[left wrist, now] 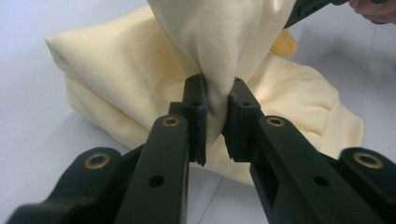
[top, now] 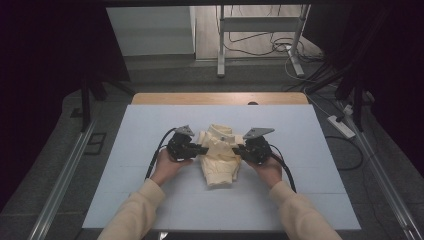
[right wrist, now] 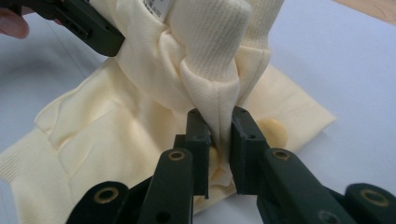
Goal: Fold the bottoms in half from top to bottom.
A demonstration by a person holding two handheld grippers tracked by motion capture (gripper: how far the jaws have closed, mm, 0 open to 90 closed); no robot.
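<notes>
High view, left to right: left gripper (top: 202, 149) clamped on cream garment (top: 219, 162) — mid-worktop (top: 150, 200), partly lifted — right gripper (top: 237, 149) pinching its ribbed edge. Best handled by lowering both together, fabric taut, releasing only once flat.

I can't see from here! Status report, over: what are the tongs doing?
Left tongs shut on cream garment. Right tongs shut on its ribbed fold. Garment bunched on white table, part lifted. Nothing in the way.
</notes>
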